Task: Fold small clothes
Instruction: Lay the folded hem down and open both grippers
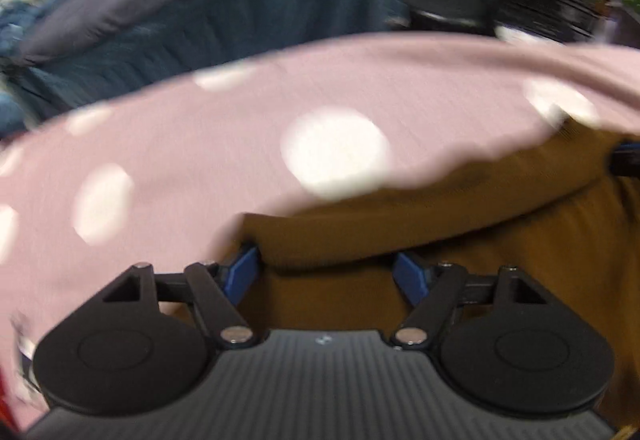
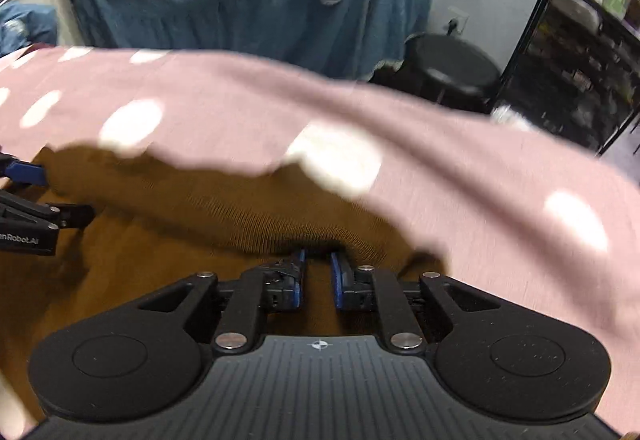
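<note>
Left wrist view looks down over the left tongs (image 1: 326, 266), whose blue pads stand well apart with nothing pressed between them; a folded edge of the mustard-brown knit garment (image 1: 460, 240) runs just ahead of the tips. That garment lies on the pink cloth with white dots (image 1: 200, 143), which covers the worktop and hides its surface; the garment sits toward the near edge of that cover, its far border a wavy line against the pink. Right wrist view shows the right tongs (image 2: 318, 272) with only a narrow gap between the pads, tips right at a rounded fold of the same garment (image 2: 240, 215); whether any cloth is pinched in that gap I cannot tell, though the pads do not visibly press on it. The other tongs show at the left border of that view. Judging from the fine ribbed weave and the soft, rolled fold, the garment is light, limp and stretchy: it will sag and drag if lifted at one point, and it may slide on the smooth cover. The sensible hold is on the doubled fold edge, one set of tongs toward each end, biting through both layers so the top layer does not peel away. Behind stand a blue-skirted bed (image 2: 256, 11) and a black stool (image 2: 456, 67).
</note>
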`<state>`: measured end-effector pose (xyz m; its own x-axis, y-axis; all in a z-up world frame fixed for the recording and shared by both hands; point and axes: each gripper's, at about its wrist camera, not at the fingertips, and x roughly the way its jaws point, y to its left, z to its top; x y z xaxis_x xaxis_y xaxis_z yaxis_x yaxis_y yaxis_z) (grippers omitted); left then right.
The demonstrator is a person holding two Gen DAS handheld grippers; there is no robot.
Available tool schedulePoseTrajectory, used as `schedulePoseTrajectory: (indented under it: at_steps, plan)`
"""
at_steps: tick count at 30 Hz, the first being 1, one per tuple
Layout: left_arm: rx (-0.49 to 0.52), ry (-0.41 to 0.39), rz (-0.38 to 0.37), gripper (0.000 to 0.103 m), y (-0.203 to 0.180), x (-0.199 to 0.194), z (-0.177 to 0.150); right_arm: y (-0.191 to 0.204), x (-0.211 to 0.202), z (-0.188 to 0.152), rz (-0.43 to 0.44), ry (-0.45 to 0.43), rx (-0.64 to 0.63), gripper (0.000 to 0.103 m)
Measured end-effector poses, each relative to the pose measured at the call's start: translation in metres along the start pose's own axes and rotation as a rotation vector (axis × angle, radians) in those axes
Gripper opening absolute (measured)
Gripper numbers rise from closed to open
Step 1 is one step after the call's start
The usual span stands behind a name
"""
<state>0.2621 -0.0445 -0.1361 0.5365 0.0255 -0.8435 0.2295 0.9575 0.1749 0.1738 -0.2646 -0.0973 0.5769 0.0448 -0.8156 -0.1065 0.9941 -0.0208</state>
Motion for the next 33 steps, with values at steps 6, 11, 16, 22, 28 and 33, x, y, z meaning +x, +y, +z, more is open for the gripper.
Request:
schedulePoseTrajectory:
  at_steps: [6, 11, 16, 22, 28, 33]
  plan:
    - [-0.139, -0.159, 0.089, 0.088, 0.037, -0.029, 0.047, -0.019, -0.017, 0.045, -0.087, -0.167, 0.045, 0.050]
    - [-0.053, -0.164, -0.094, 0.088, 0.011, -0.060, 0.003, -0.022, -0.040, 0.021, -0.032, -0.149, 0.005, 0.055]
    - [0.086, -0.156, -0.241, 0.088, -0.055, -0.099, -0.070, -0.041, -0.073, -0.023, 0.029, -0.112, 0.144, 0.054]
    - [0.117, -0.073, -0.242, 0.088, -0.095, -0.122, -0.132, -0.040, -0.120, -0.086, 0.060, -0.033, 0.179, 0.054]
    - [0.042, 0.040, -0.223, 0.088, -0.087, -0.110, -0.147, -0.024, -0.128, -0.129, 0.063, 0.077, 0.187, 0.046]
    - [0.043, 0.104, -0.213, 0.088, -0.083, -0.097, -0.141, -0.017, -0.125, -0.139, 0.085, 0.084, 0.224, 0.046]
